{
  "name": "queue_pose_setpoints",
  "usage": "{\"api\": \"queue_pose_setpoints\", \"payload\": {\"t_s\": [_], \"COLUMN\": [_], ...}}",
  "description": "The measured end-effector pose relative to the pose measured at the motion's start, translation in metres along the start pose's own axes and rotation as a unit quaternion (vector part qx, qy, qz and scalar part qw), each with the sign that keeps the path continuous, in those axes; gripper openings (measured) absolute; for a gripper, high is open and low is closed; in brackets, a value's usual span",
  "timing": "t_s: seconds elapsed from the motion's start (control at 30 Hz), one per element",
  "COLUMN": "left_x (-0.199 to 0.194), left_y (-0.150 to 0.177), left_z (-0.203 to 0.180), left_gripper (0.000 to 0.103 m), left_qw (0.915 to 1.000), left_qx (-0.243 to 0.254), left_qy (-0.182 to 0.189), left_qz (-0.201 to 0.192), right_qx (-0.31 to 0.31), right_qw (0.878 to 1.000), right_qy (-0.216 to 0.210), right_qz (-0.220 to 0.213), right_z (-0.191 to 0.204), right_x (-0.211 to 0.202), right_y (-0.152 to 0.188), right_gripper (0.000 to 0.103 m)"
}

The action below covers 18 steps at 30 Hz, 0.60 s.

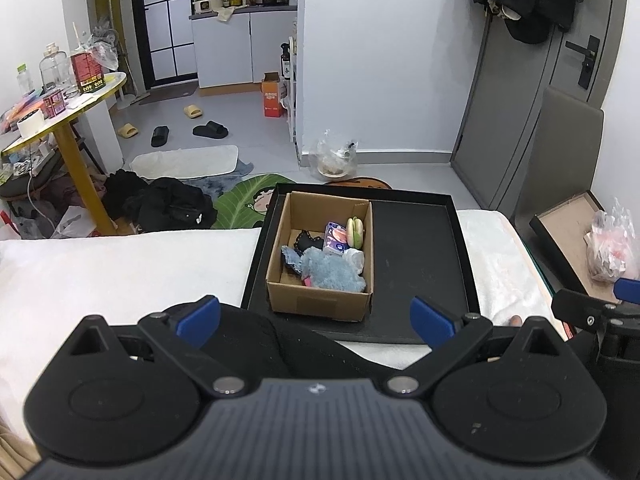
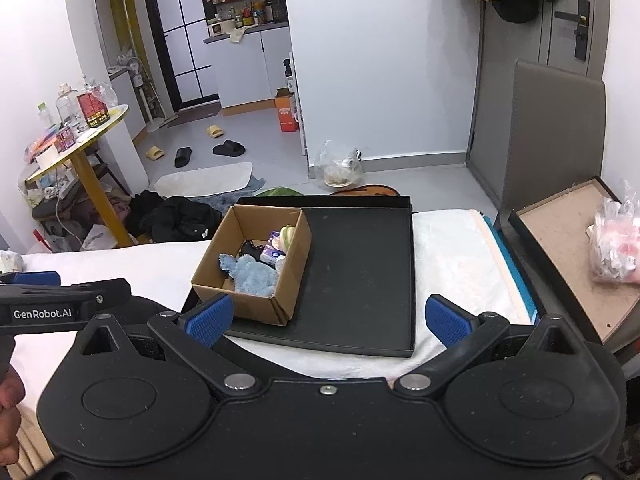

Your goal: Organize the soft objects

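Note:
A cardboard box stands in the left half of a black tray on a white towel-covered surface. Inside lie a blue fluffy plush, a black soft item, a small tissue pack, a green and yellow soft toy and a white wad. My left gripper is open and empty, just short of the box. My right gripper is open and empty over the tray's near edge.
The right half of the tray holds nothing. A brown box lid with a plastic bag sits to the right. A yellow round table, dark clothes, slippers and mats lie on the floor beyond.

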<state>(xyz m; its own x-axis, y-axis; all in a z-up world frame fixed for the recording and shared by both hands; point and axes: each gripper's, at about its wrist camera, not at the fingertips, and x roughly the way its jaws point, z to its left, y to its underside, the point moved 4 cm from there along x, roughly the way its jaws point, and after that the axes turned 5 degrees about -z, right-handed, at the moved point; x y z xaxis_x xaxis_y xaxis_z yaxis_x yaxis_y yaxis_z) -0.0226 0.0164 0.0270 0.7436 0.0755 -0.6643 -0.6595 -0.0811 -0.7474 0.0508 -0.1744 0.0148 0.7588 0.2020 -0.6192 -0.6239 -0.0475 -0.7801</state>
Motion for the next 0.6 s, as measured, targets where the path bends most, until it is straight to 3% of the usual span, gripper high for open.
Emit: {"api": "queue_pose_setpoints", "payload": {"t_s": [0.6], "left_x": [0.0068], "left_y": [-0.0003], "left_z": [-0.002], "left_gripper": [0.101], "left_qw": [1.0], "left_qx": [-0.006], "left_qy": [0.007], "left_qz": [-0.001], "right_qx": [0.001], "right_qw": [1.0], "right_qy": [0.004], "right_qz": [0.006], "right_z": [0.0005], "right_x": [0.0042], "right_y": [0.0025], "right_gripper": [0.103]}}
